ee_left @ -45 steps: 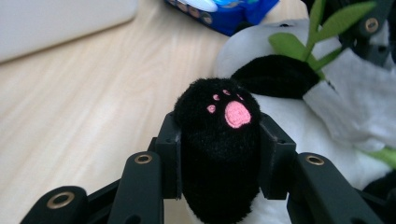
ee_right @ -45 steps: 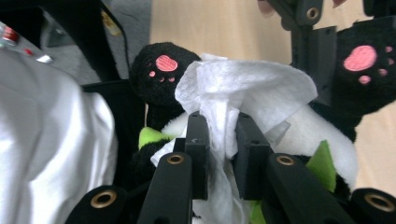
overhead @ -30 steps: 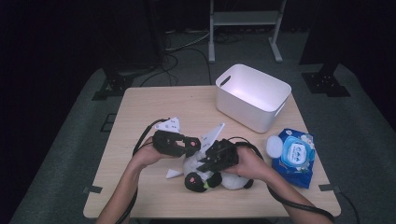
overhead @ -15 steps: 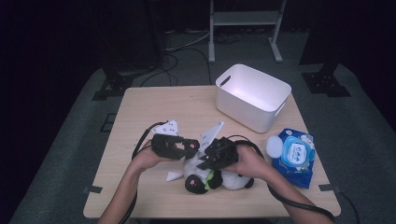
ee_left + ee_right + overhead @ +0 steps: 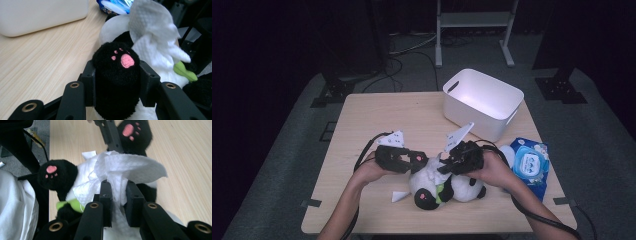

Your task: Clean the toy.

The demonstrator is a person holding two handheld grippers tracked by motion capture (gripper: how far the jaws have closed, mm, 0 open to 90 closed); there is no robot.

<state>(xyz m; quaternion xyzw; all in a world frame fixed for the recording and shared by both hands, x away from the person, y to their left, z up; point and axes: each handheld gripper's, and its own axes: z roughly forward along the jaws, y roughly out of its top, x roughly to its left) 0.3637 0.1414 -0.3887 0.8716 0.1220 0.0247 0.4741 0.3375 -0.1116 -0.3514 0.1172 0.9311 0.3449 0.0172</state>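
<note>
A black-and-white plush panda (image 5: 447,189) with a green bow lies on the wooden table (image 5: 377,115) near the front edge. My left gripper (image 5: 423,161) is shut on one black paw (image 5: 117,72) with pink pads, its jaws pressing both sides. My right gripper (image 5: 444,167) is shut on a crumpled white tissue (image 5: 130,167) that lies against the panda's white belly. In the right gripper view a second paw (image 5: 56,176) sticks out at the left, and the left gripper's held paw (image 5: 135,131) is at the top.
A white plastic bin (image 5: 482,102) stands at the back right of the table. A blue pack of wet wipes (image 5: 528,166) lies at the right edge. A small white scrap of tissue (image 5: 400,196) rests in front of the left hand.
My right gripper has shifted a little to the right and away with the tissue in it. The left gripper and the held paw have stayed put.
</note>
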